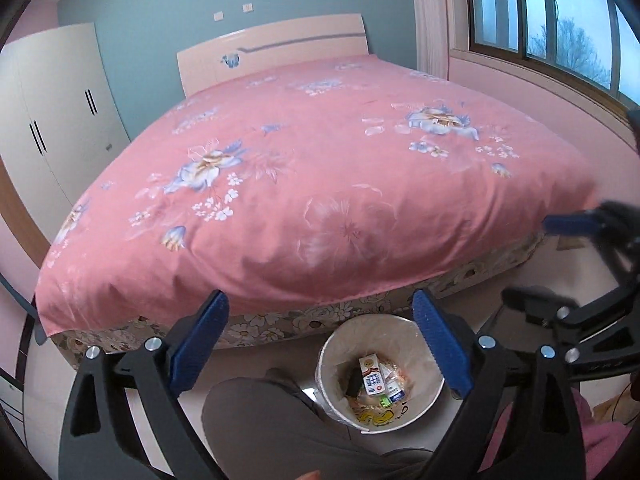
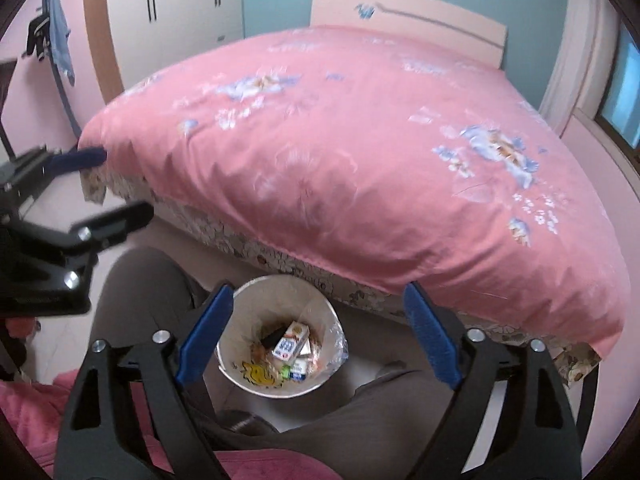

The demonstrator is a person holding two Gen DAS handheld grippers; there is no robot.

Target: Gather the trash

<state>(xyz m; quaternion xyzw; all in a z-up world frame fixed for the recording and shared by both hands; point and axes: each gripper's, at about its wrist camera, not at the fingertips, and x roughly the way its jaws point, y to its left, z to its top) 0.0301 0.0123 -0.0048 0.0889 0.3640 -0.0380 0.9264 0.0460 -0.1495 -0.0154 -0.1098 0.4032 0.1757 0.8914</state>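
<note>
A white trash bin (image 1: 352, 336) with a clear liner stands on the floor at the foot of the bed. Inside it lie a small milk carton (image 1: 372, 376) and several other bits of packaging. My left gripper (image 1: 320, 300) hangs above the bin, open, with nothing between its blue pads. My right gripper (image 2: 318, 290) is likewise open and empty above the same bin (image 2: 272, 296), where the carton (image 2: 290, 344) shows again. Each gripper appears in the other's view: the right gripper (image 1: 536, 260) at the right edge, the left gripper (image 2: 116, 184) at the left edge.
A bed with a pink floral quilt (image 1: 320, 160) fills the space beyond the bin. The person's legs in grey trousers (image 1: 272, 420) flank the bin. A white wardrobe (image 1: 52, 120) stands to the left and a window (image 1: 560, 20) to the right.
</note>
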